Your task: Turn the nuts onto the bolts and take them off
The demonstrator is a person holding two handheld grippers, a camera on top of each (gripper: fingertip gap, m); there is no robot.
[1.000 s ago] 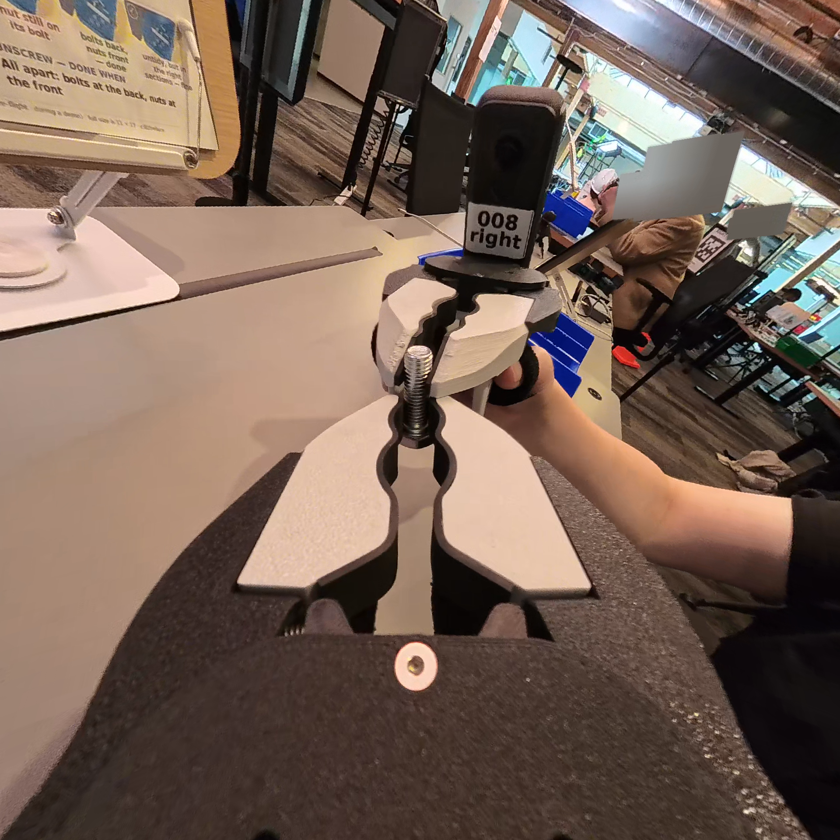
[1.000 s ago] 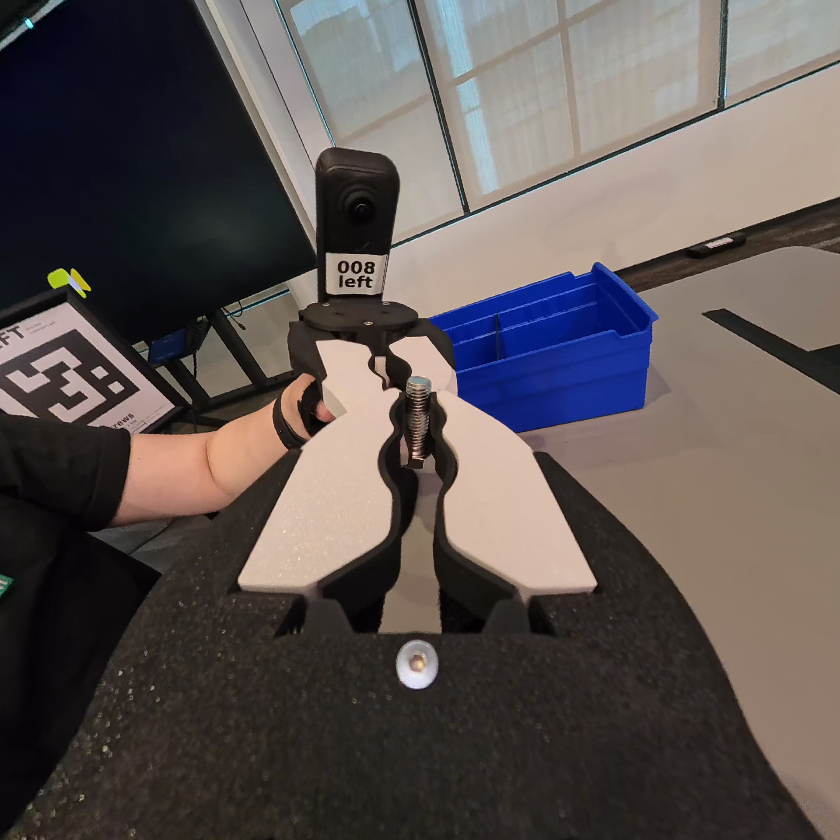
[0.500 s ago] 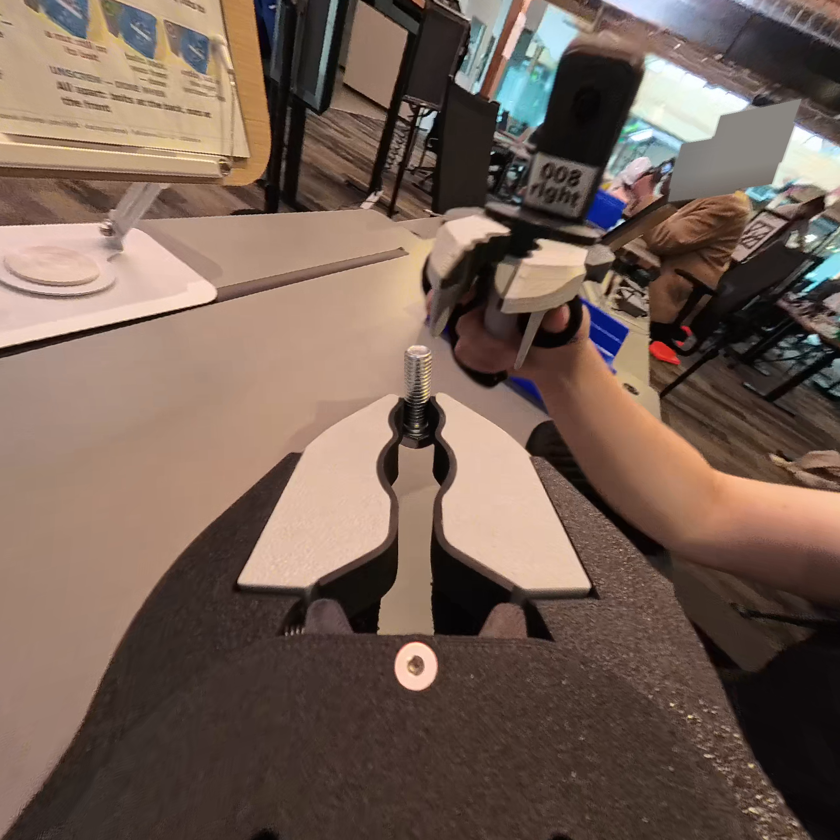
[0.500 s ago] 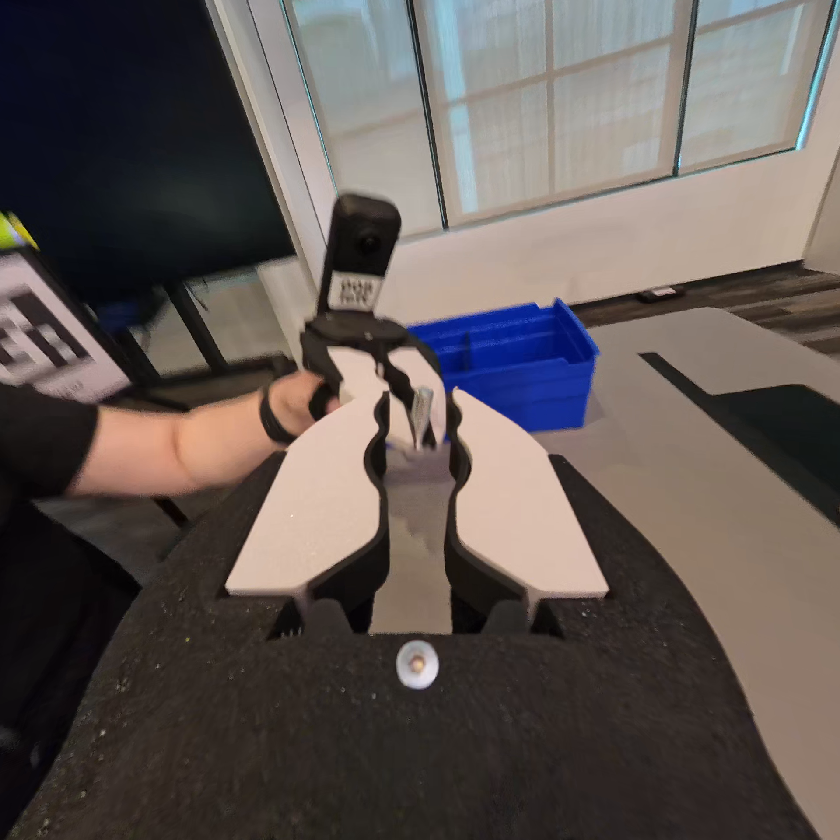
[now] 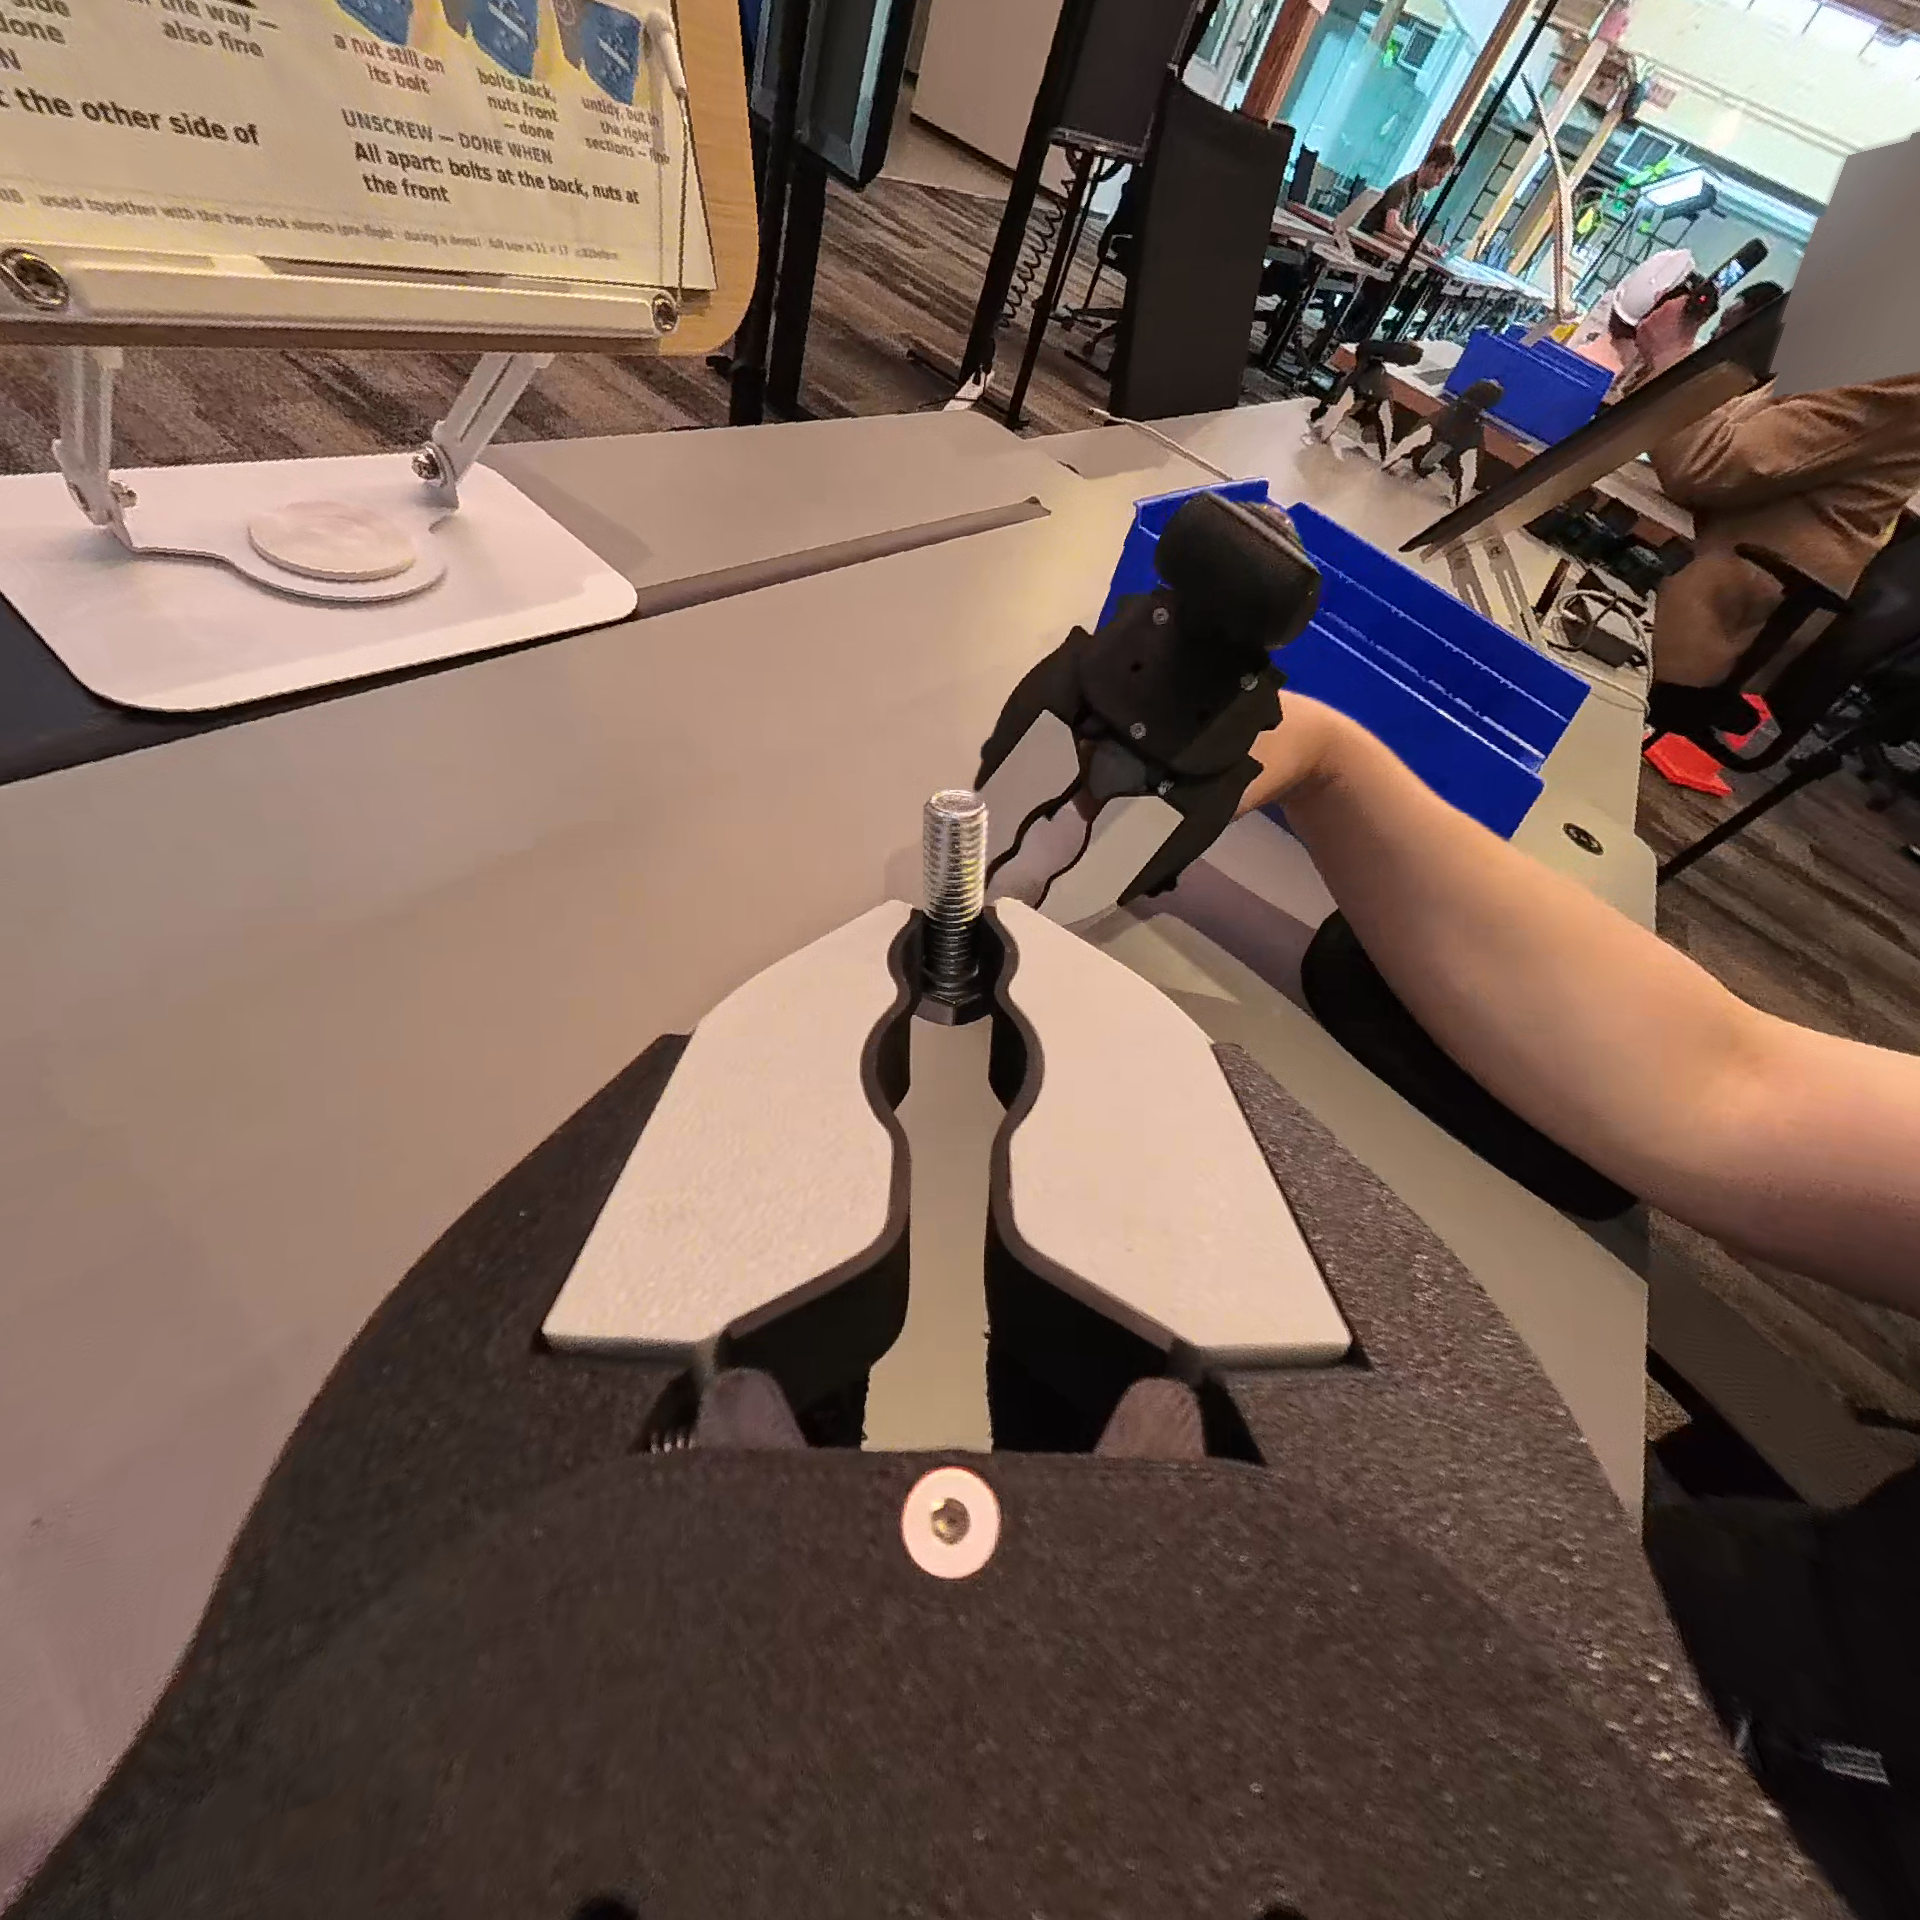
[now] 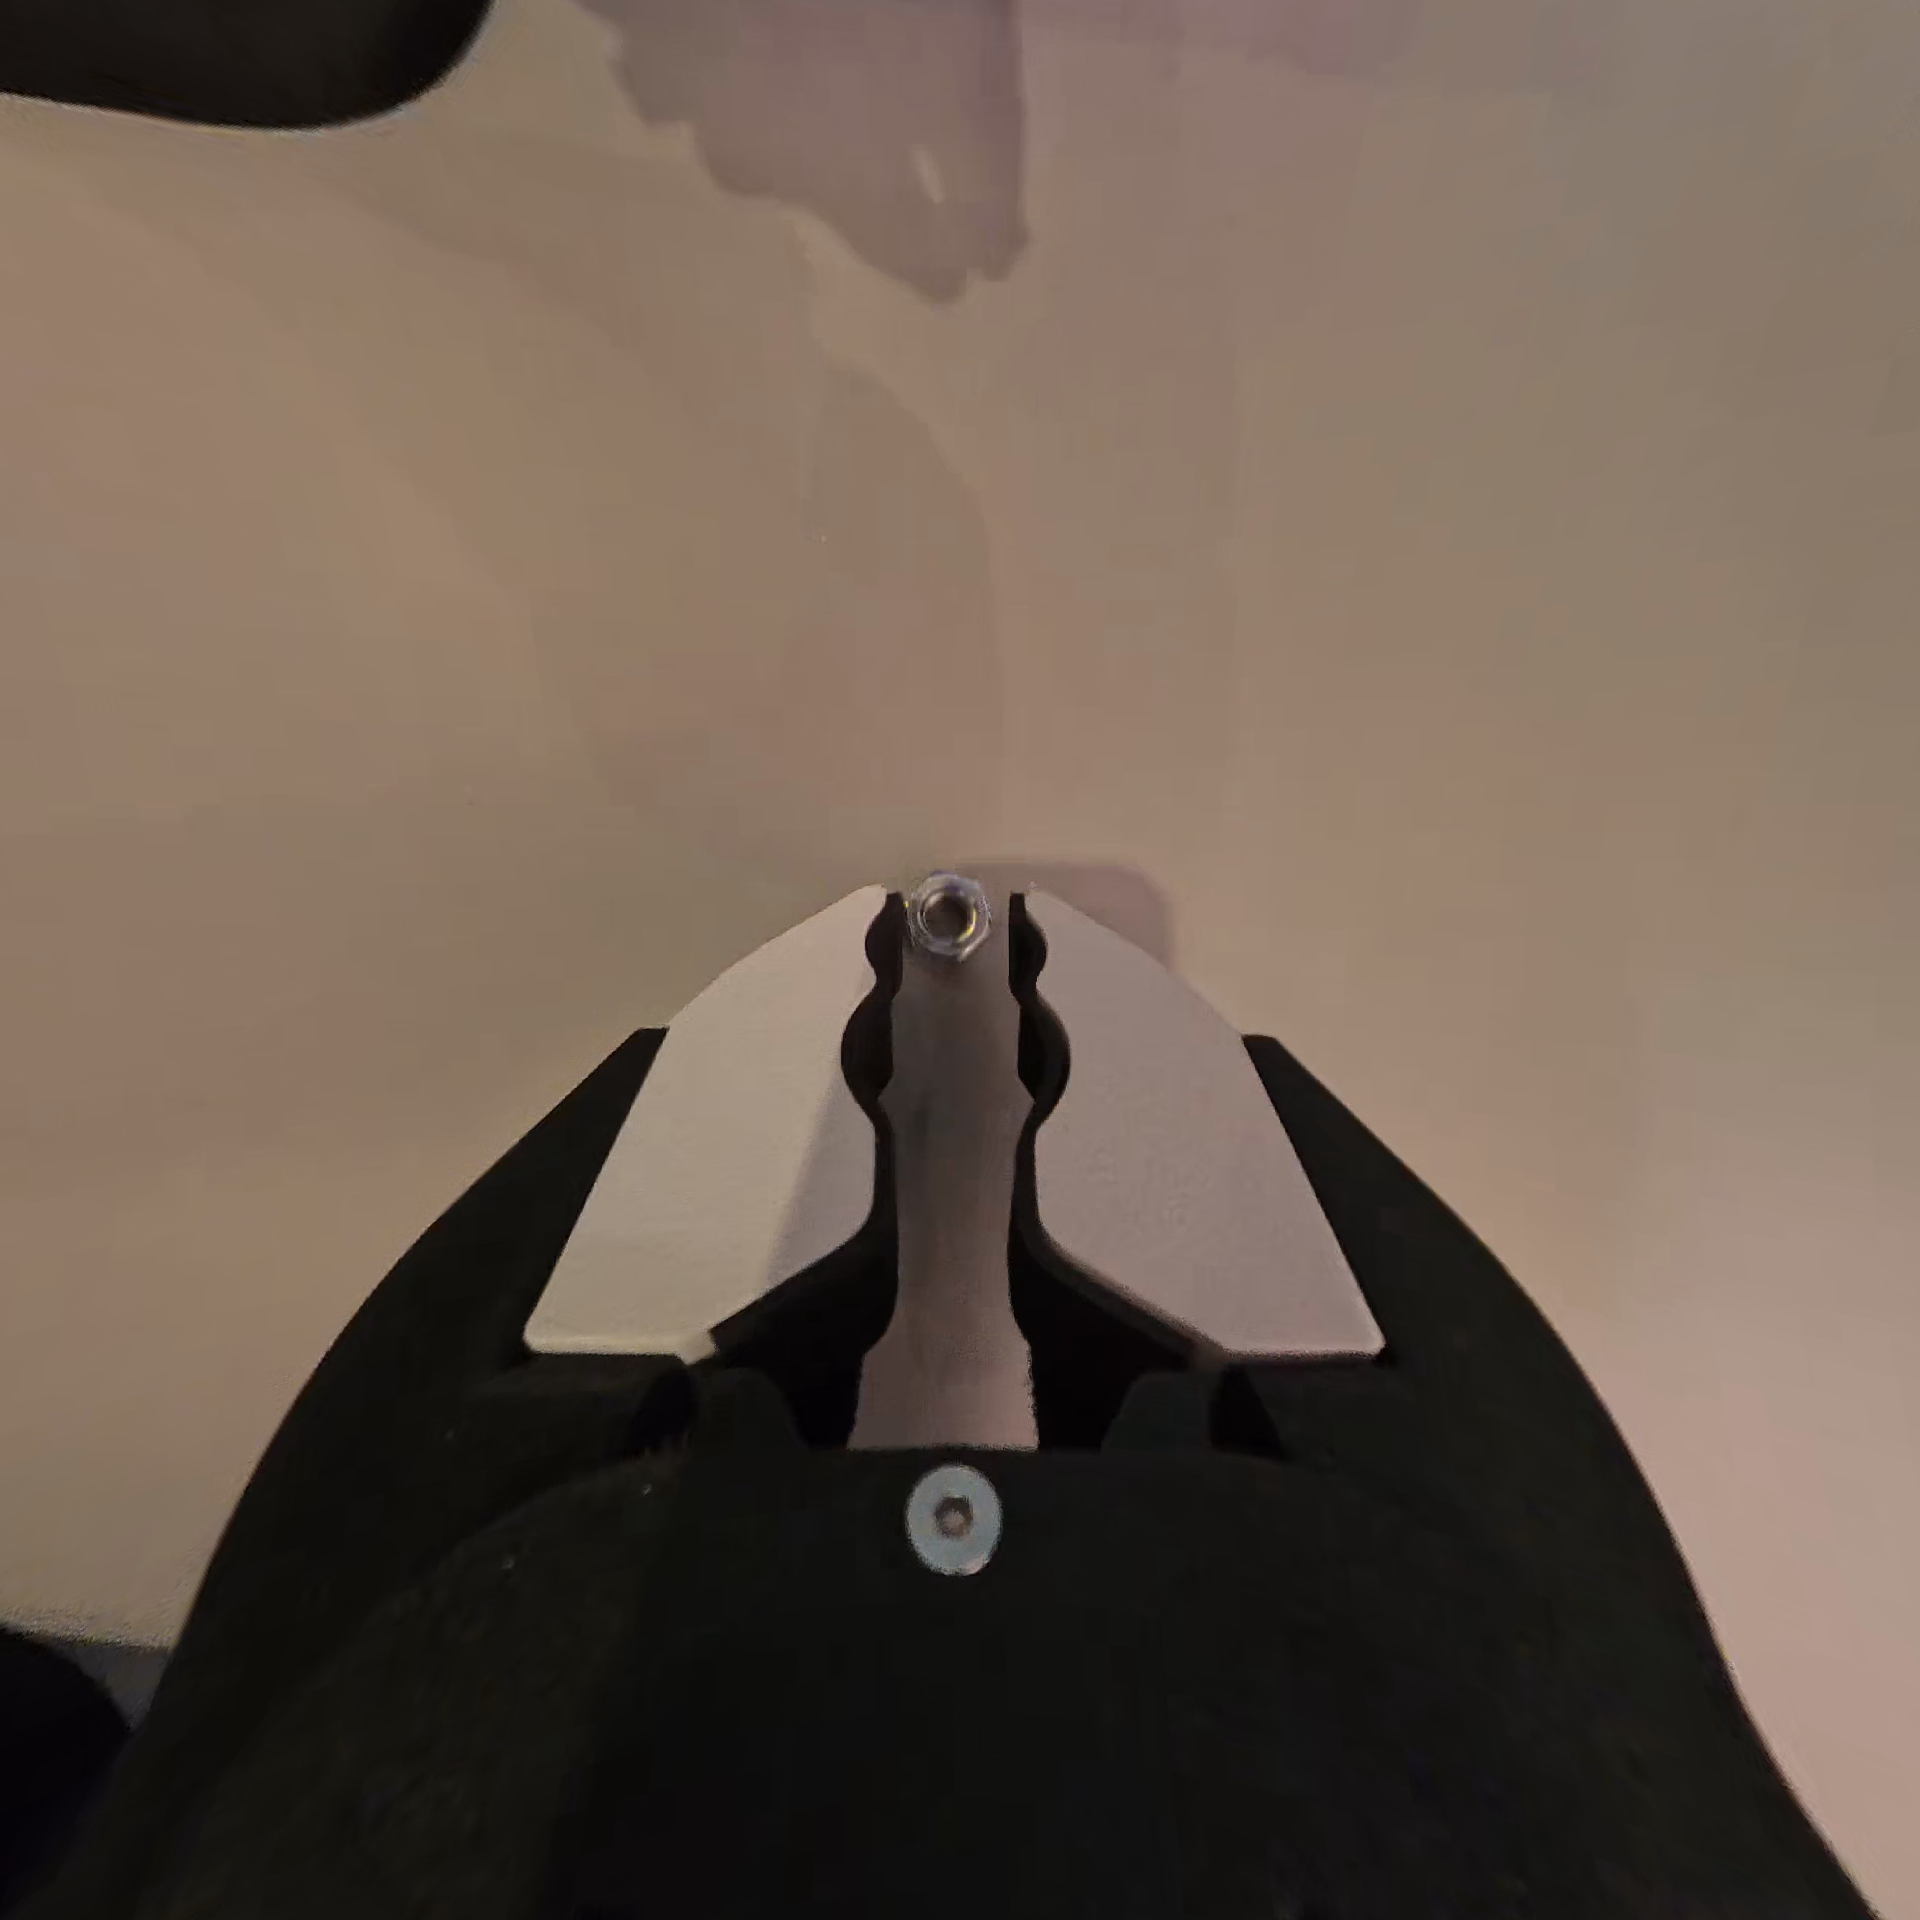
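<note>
While the left gripper [image 5: 951, 935] stays out of the action, its jaws are clamped on the bolt [image 5: 953, 873], gripped low near the head w/ the threaded shank standing upright above the fingertips. We've got the right gripper [image 6: 948, 920] pointed straight down at the grey table [image 6: 1455, 520], jaws apart, w/ a small silver nut [image 6: 945, 917] lying flat on the table between the tips, hole facing up. In the left wrist view that right gripper sits just beyond the bolt, tips down at the tabletop, and the blue bin [image 5: 1434, 665] is behind it.

Step in hand, as we read it: picking up a nut to thread on. Next move calls for closing on the nut's flats w/o tipping it, lifting, then lining the hole up square over the bolt tip before turning. A skewed start would likely cross-thread.
</note>
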